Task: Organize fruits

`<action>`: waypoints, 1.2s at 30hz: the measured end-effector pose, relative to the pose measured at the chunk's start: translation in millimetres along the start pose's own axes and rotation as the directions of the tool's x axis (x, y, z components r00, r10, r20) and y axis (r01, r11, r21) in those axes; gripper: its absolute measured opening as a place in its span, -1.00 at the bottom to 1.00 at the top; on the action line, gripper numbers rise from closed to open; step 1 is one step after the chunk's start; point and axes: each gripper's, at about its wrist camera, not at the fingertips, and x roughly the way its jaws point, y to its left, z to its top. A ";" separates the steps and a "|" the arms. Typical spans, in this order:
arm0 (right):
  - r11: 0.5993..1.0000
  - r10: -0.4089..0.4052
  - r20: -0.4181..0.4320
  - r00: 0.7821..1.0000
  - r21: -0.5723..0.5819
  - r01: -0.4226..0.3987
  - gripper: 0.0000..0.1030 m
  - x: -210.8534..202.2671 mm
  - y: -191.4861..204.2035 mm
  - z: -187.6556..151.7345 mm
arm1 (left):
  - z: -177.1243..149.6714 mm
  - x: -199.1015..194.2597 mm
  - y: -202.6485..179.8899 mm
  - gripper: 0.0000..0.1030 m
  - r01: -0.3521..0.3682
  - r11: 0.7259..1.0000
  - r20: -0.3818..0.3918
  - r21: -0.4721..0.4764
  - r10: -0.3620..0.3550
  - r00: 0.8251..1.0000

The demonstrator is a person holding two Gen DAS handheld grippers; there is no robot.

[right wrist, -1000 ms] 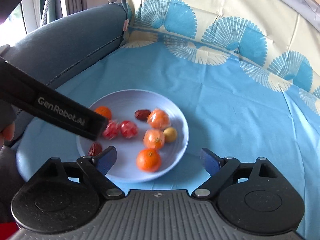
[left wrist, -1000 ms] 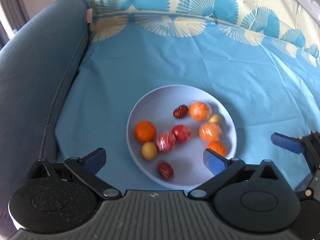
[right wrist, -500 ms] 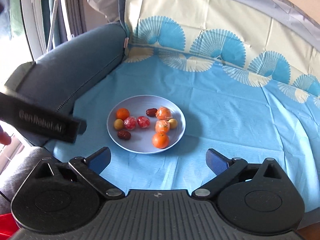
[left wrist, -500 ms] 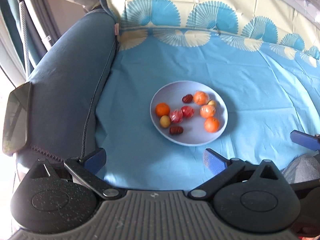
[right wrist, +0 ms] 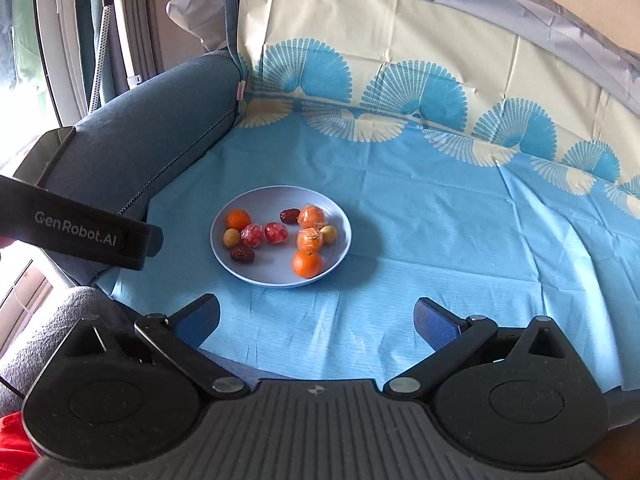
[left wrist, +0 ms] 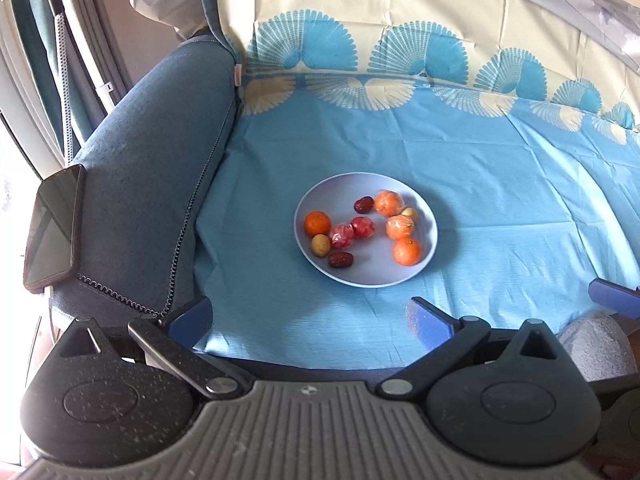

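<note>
Fruit gathered on a plate, both grippers clear

On the blue fan-patterned sofa cover, the round pale-blue plate carries oranges, wrapped fruit and dates; a careless nudge on soft cushion could tip it. The left gripper and right gripper stand wide, empty, touching nothing.

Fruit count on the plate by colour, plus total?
On the plate:
Orange fruits: 4, two of them in clear wrap
Red wrapped fruits: 2
Dark red dates: 2
Yellow-green small fruits: 2
Total: 10
</note>
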 end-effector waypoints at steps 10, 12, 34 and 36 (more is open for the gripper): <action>0.999 -0.025 0.033 0.999 0.021 0.024 0.98 -8.6 -8.0 2.9 | -3.9 -5.3 -1.2 0.99 -0.013 1.000 0.007 0.004 0.013 1.000; 0.999 -0.025 0.038 0.999 0.023 0.025 0.98 -9.5 -8.0 3.7 | -4.2 -6.1 -1.2 0.99 -0.018 1.000 0.010 0.005 0.018 1.000; 1.000 -0.020 0.044 0.999 0.005 0.020 0.98 -7.0 -2.2 5.3 | -6.3 -2.7 -2.1 0.99 -0.025 1.000 0.003 0.013 0.025 1.000; 1.000 -0.020 0.046 0.999 0.004 0.019 0.98 -6.8 -2.3 5.9 | -6.2 -2.6 -2.0 0.99 -0.026 1.000 0.003 0.014 0.026 1.000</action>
